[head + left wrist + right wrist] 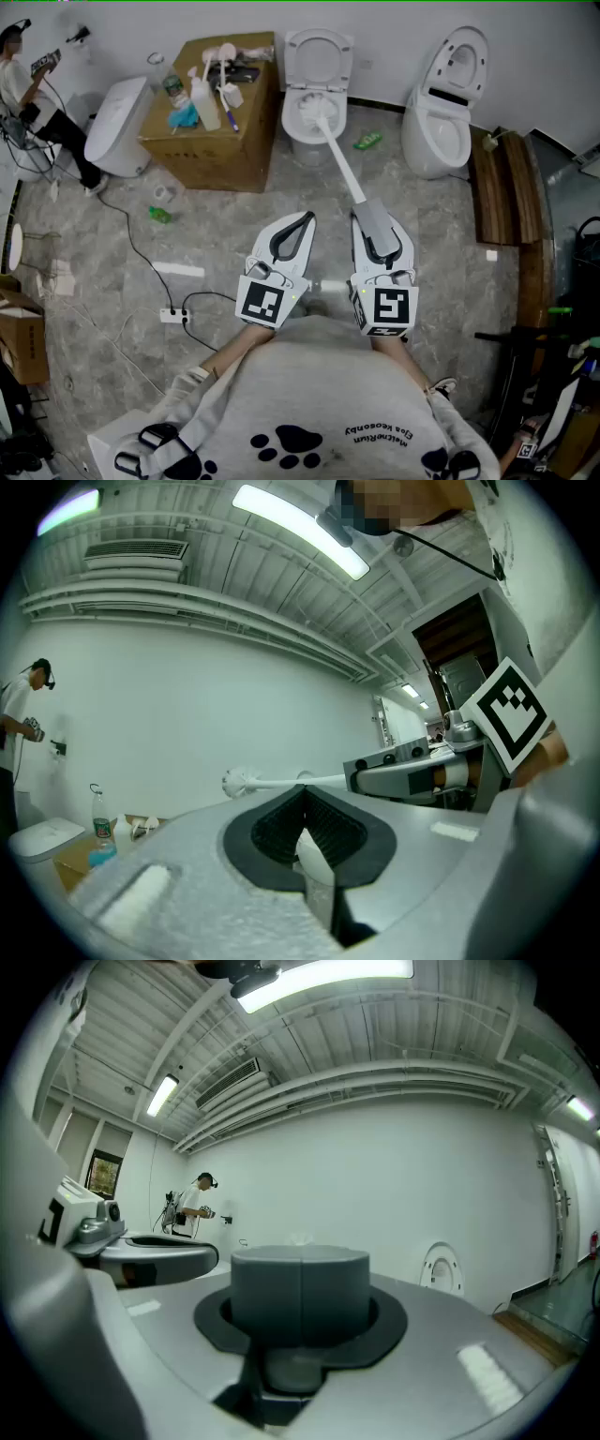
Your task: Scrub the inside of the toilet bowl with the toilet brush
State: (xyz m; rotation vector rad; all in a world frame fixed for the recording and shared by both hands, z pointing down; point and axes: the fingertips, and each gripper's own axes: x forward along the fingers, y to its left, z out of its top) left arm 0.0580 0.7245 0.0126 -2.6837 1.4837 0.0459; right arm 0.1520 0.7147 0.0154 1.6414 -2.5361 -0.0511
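In your right gripper view the brush's grey handle [300, 1293] fills the middle of the frame and blocks almost everything beyond it. Only a faint white tuft shows above its top. Neither gripper view shows the inside of the toilet bowl [289, 122]. In the head view the brush head [313, 107] lies inside that bowl at top centre, but white bristles against white porcelain are hard to separate.

The bowl stands just beside a cardboard box [211, 141] on its left, with its lid [319, 56] raised. A second toilet [439, 127] stands apart to the right, with bare floor between the two. A small green item [367, 142] lies on that floor close to the bowl's base. A power strip [173, 316] and its cable lie on the floor at left of centre.

The toilet brush [343, 167] is a thin white shaft running diagonally from the grey handle up and left to a round white head. Your right gripper [380, 244] is clamped on that handle. Your left gripper [295, 225] sits just beside it with its jaw tips together and nothing between them.
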